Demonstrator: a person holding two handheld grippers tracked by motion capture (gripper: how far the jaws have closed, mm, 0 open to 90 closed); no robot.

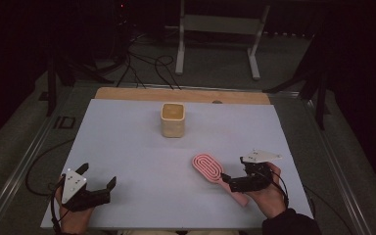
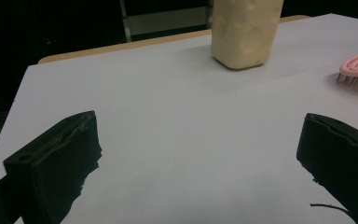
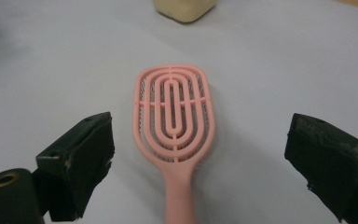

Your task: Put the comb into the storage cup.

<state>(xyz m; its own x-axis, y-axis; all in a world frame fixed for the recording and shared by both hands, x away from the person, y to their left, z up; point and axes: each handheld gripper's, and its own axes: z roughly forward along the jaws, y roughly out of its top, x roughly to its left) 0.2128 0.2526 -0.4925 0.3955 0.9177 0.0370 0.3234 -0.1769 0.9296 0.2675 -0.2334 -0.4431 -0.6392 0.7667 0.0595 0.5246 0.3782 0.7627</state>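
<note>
white tabletop (image 1: pixel 127 147), pink brush (image 1: pixel 207 167) lying flat near the right edge with right gripper (image 3: pixel 200 154) spread wide over its handle, left gripper (image 1: pixel 100 181) spread, idle; thin handle could skid or twist if the jaws close off-centre.

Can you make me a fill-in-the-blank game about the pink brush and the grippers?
1. The brush is coloured ____.
2. The right gripper has its jaws ____ on either side of the brush handle.
3. The left gripper holds ____.
4. The cream cup stands ____ from the person than the brush.

Missing words: pink; open; nothing; farther
</note>
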